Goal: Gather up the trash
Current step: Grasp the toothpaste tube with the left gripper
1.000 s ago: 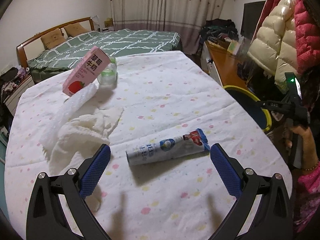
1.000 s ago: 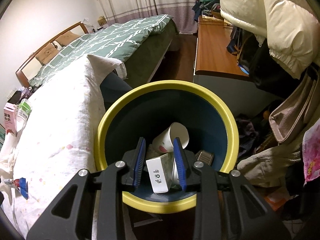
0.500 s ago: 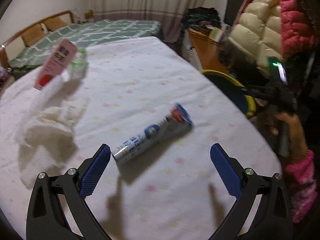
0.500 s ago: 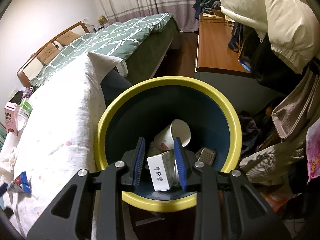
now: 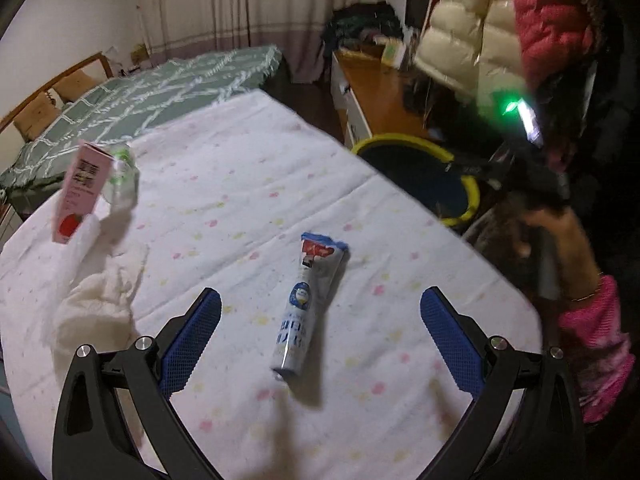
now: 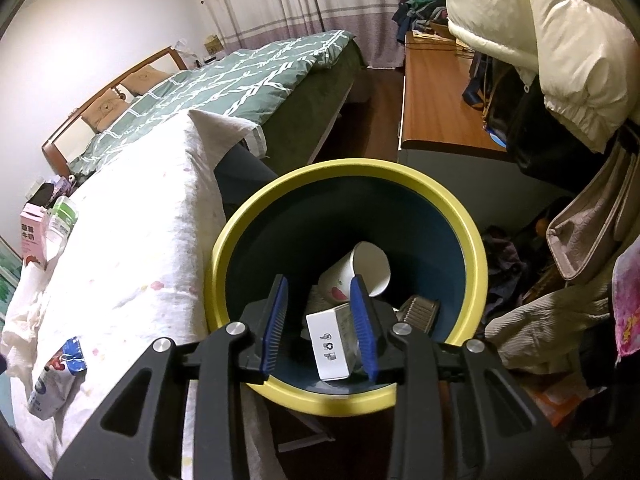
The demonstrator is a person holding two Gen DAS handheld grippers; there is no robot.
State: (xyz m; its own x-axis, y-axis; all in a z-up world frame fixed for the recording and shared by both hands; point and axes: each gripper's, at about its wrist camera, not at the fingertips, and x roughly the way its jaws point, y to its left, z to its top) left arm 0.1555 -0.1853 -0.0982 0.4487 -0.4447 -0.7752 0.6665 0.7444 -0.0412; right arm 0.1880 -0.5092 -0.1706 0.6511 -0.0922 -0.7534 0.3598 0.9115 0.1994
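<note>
Lining up on a wrapper: left gripper (image 5: 320, 328) is hovering with jaws wide over the blue-and-white snack wrapper (image 5: 306, 304), which is lying flat on the spotted bedsheet (image 5: 248, 168), between the fingers but untouched.

Item one, wrapper, not yet collected. Item two, yellow-rimmed bin (image 6: 348, 184), standing just beside the bed edge, already holding a paper cup (image 6: 364, 268), a small white box (image 6: 330, 340) and a ribbed dark piece (image 6: 420, 310). Right gripper (image 6: 320, 320) is hanging over the bin with jaws partly apart; the box appears to be lying loose below them, so nothing seems held. Remaining on the sheet, by my reckoning: pink carton (image 5: 78, 192), clear bottle (image 5: 122, 178), crumpled white cloth (image 5: 96, 308). Only the right wrist view is showing the bin's contents; only the left is showing the right hand (image 5: 560, 236) on its handle.
</note>
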